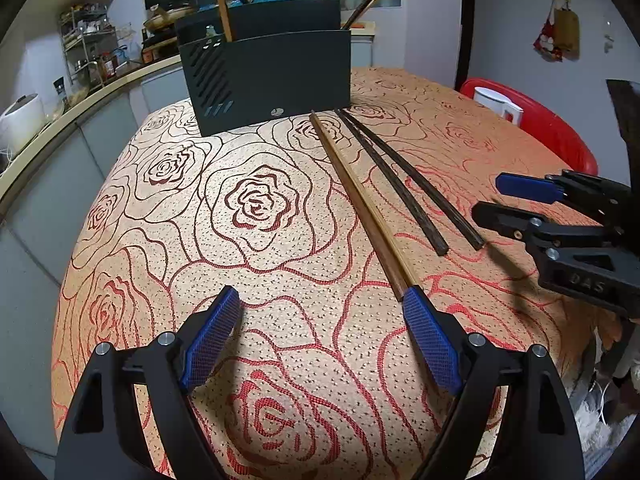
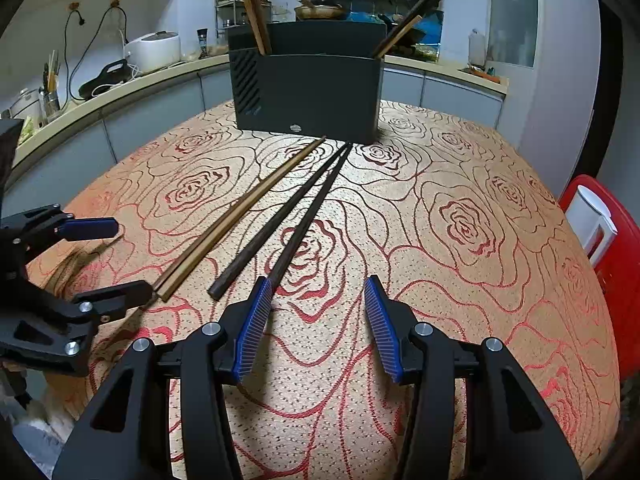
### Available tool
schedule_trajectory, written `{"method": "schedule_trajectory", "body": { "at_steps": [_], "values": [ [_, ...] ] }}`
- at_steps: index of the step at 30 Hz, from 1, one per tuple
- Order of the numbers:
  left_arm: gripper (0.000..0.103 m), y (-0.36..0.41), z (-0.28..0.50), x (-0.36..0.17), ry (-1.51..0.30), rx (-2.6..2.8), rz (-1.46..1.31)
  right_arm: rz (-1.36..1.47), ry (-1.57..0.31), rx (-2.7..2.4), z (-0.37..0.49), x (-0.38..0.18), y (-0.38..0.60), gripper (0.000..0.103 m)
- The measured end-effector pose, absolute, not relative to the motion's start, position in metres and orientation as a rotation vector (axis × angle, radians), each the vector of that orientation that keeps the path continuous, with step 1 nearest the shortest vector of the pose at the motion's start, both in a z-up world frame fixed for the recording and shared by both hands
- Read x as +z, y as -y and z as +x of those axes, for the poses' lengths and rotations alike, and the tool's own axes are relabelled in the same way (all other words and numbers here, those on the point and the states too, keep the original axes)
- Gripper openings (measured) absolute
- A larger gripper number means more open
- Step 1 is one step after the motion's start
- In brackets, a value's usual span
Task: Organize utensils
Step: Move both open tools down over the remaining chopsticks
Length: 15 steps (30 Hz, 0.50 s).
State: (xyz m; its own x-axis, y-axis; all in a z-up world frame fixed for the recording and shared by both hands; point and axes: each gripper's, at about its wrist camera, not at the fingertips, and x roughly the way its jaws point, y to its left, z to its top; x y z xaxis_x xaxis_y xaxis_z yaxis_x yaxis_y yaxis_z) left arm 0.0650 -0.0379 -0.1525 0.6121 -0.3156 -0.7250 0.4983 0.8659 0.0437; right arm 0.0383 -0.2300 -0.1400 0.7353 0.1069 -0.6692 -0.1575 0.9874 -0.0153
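Both hand-held grippers, left point(image 1: 322, 304) & right point(image 2: 318, 292), we hold spread over the surface point(image 2: 460, 280) w/ chopsticks point(image 2: 256, 208) lying loose before the holder point(image 2: 308, 92); light, stiff, prob. slippery, so we'd pinch near the thick ends.

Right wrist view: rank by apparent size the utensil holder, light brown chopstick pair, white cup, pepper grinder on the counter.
1. utensil holder
2. light brown chopstick pair, longest on screen but thin
3. white cup, partly cut off at the fisheye edge
4. pepper grinder, smallest, though it stands farthest back, so true size is unsure
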Motion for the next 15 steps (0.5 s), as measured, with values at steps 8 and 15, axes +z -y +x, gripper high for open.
{"method": "schedule_trajectory", "body": {
  "at_steps": [8,15],
  "values": [
    [0.081,0.042,0.063,-0.154,-0.790,-0.488,0.250,-0.103,-0.735,0.187,0.035,-0.144,0.217,0.048],
    [0.081,0.044,0.065,-0.155,-0.789,-0.476,0.251,-0.118,-0.746,0.194,0.034,-0.148,0.214,0.048]
  ]
}}
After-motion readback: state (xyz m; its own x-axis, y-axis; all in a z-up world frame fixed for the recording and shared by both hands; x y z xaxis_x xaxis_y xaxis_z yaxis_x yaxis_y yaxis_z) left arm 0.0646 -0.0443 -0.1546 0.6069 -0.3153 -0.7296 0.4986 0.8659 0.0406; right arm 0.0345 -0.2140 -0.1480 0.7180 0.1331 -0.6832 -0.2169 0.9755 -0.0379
